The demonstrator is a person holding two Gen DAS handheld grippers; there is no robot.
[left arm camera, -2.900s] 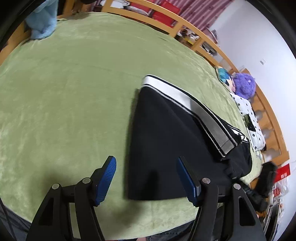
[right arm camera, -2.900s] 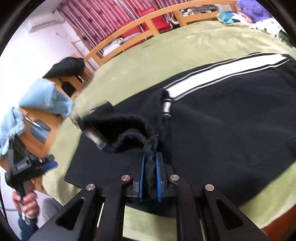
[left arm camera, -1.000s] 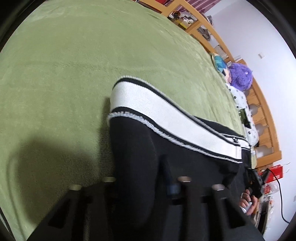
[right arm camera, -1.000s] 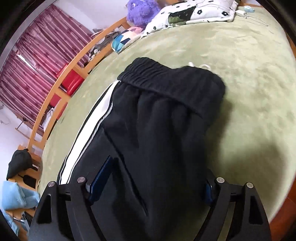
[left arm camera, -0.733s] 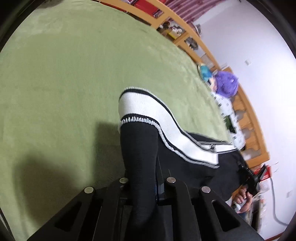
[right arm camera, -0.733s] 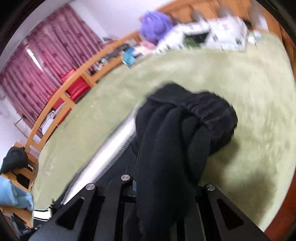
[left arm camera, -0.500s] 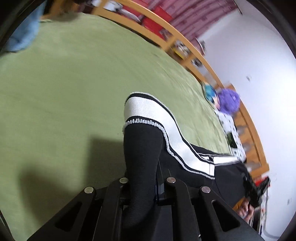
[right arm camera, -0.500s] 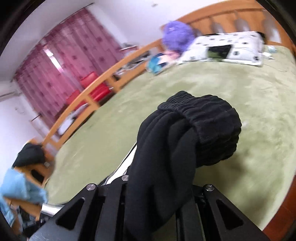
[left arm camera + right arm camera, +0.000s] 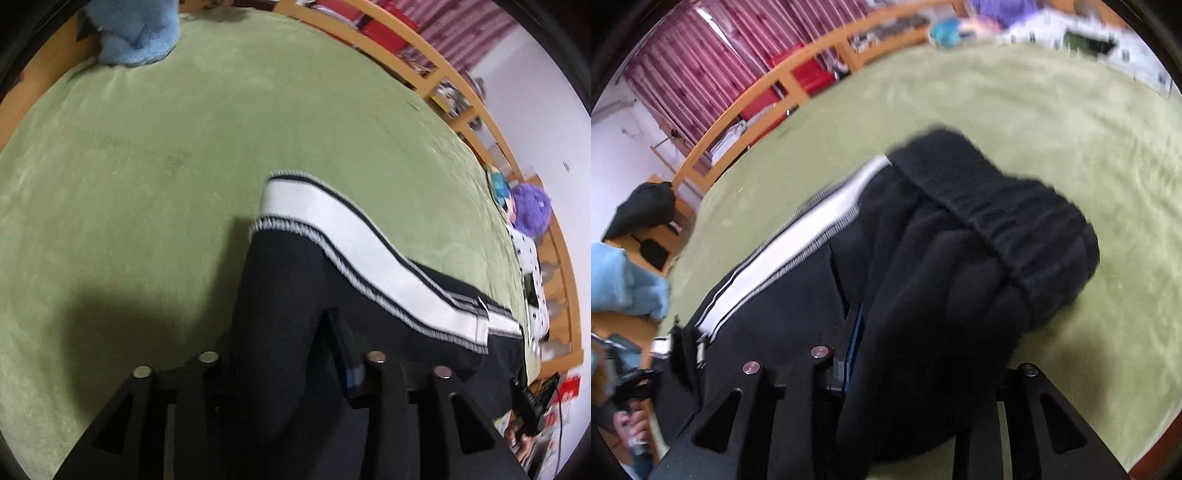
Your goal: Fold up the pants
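Observation:
The black pants point(image 9: 280, 295) with a white side stripe point(image 9: 369, 251) lie on the green blanket point(image 9: 147, 166). In the left wrist view a leg end runs between the fingers of my left gripper point(image 9: 284, 325). Its jaws are opening, and a gap shows between the cloth and the right finger point(image 9: 338, 339); the other finger is hidden under fabric. In the right wrist view the bunched elastic waistband point(image 9: 997, 214) drapes over my right gripper point(image 9: 916, 321). Those jaws are opening too. The blue pad point(image 9: 855, 343) stands bare beside the cloth, and the far finger is covered.
A wooden rail point(image 9: 424, 77) edges the bed. A blue cloth point(image 9: 136, 33) sits at the far corner; a purple plush point(image 9: 532, 210) and a spotted pillow point(image 9: 532, 266) lie on the right. A dark bundle point(image 9: 642, 210) and red curtains point(image 9: 713, 62) are behind.
Half a second ago both grippers were clamped on lifted fabric. Now both sets of jaws have parted, the cloth has slackened and spread, and both hands have shifted across the bed.

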